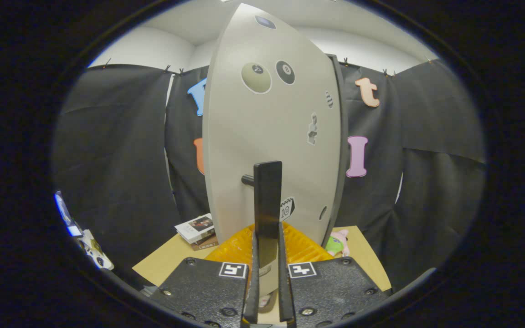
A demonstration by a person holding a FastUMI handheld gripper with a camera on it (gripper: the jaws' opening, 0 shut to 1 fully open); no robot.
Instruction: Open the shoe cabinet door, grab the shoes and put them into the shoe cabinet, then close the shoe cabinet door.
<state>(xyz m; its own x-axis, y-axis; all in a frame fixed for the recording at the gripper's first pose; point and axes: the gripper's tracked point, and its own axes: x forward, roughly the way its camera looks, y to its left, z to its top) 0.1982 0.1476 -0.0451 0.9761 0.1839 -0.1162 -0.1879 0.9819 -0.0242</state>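
Beige cabinet door [271,136] stands edge-on just ahead, its black handle [267,205] clamped between the narrow fingers [267,291]. Orange tray [239,248] and books [196,230] lie on the desk [167,262] below. Pulling off the hinge's arc could let the slim handle slip from the fingers, or tug the whole cabinet askew.

Readable marks on the pale grey cabinet door [271,136]:
- Black round billiard-ball sticker [285,72], upper door: numeral "8".
- Olive round ball sticker [256,78] beside it: a small dark numeral spot, too blurred to read.
- White tag-shaped sticker [286,208], just right of the black bar handle [268,205]: "10".

Stacked books [197,231] on the tan tabletop: cover print illegible.
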